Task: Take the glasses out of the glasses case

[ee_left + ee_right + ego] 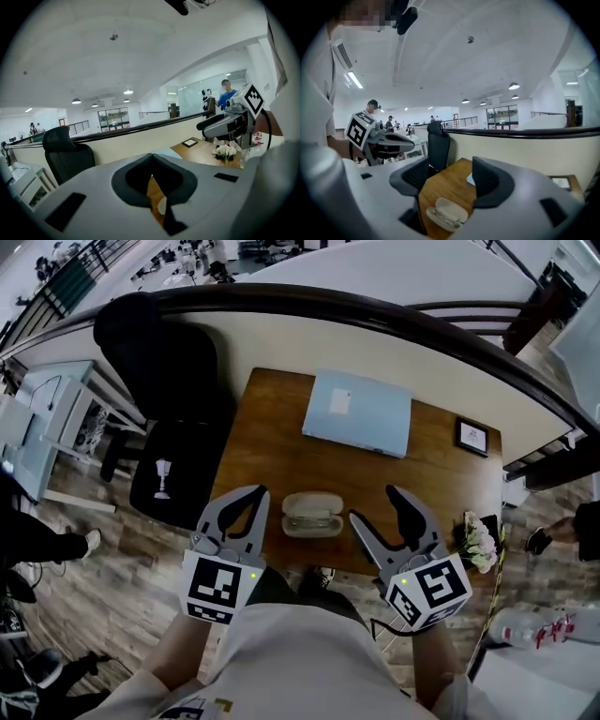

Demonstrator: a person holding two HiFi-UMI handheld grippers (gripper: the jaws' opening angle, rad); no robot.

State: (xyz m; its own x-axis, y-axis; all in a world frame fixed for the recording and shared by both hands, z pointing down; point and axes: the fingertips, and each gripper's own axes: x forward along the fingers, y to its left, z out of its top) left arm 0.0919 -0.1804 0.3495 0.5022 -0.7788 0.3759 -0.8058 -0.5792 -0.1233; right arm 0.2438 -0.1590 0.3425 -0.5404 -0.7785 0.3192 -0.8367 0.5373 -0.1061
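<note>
Wooden table (272,460) by a curved railing carries one white glasses case (312,514), lying open at the middle of the near edge with one pair of glasses (312,520) inside. One pale blue laptop (358,412) lies towards the far edge, one small picture frame (472,436) at the far right corner, and one bunch of white flowers (478,540) at the near right corner. One black chair (173,427) stands off the left edge. Left claw (257,493) is closed and empty, just left of the case; right claw (380,508) gapes wide and empty just right of it
</note>
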